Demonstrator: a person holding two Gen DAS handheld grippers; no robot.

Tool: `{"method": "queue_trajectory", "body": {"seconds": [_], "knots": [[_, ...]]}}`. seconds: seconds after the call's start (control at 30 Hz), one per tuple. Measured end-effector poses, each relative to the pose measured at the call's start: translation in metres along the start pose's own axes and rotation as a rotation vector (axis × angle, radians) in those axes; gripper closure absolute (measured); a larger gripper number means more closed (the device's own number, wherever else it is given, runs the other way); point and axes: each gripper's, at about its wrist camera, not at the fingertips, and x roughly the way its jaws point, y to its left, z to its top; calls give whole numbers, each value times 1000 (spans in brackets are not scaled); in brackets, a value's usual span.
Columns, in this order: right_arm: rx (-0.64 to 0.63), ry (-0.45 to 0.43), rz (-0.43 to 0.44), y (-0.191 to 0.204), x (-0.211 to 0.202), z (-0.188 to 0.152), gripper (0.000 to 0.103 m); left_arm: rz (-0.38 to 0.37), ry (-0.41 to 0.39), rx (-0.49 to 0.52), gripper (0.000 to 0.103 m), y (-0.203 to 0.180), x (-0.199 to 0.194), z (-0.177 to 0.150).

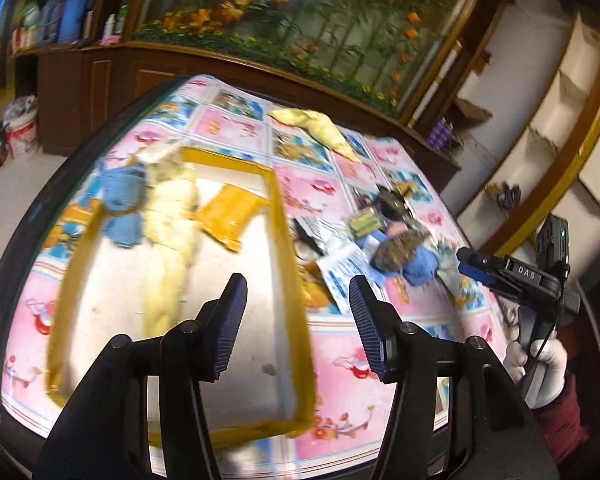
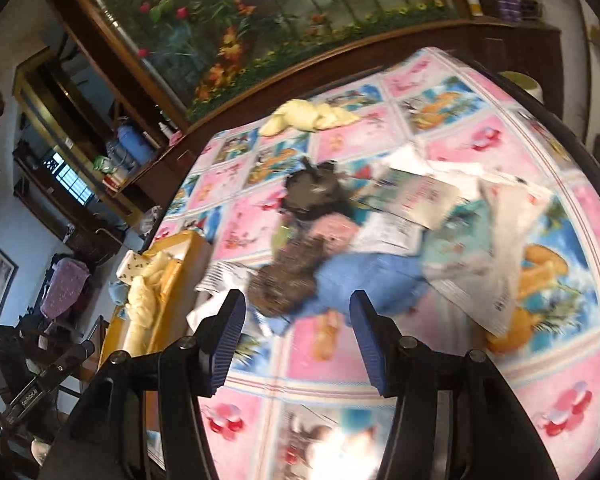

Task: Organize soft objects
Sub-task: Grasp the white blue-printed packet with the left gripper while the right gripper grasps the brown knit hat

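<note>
Sorting is partly done: from left to right, the yellow-edged box (image 1: 288,264) holds three soft items, namely one blue knit piece (image 1: 122,204), one cream cloth (image 1: 172,240) and one yellow cloth (image 1: 232,212). The left gripper (image 1: 298,322) hangs above the box with jaws apart and nothing between them. Next, the right gripper (image 2: 298,338), likewise parted and empty, probably needs to descend onto the mixed pile (image 2: 324,252) of about four soft pieces among papers; one more yellow cloth (image 2: 308,116) lies at the far edge.
</note>
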Motion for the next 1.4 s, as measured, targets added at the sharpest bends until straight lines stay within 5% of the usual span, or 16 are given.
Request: {"method": "queue_trajectory", "body": {"seconds": [0.23,0.43,0.63,0.77,0.87,1.03,1.2,1.4], "knots": [[55,18,45,-27,-6,-21,48,53,136,309,50,-74,70,4],[41,24,81,-31,-14,-29,48,161,212,523,50,-97,139,9],[32,30,87,-33,-11,-27,48,180,271,527,47,-94,171,17],[30,50,106,-28,0,-25,48,207,294,594,33,-106,178,7],[15,64,112,-19,8,-21,48,243,302,615,33,-110,181,1],[7,98,120,-2,27,-8,49,184,316,563,64,-107,169,-2],[26,123,124,13,54,4,48,114,334,491,66,-104,153,-7],[-14,128,-7,28,83,11,47,112,368,444,65,-101,159,-14]]}}
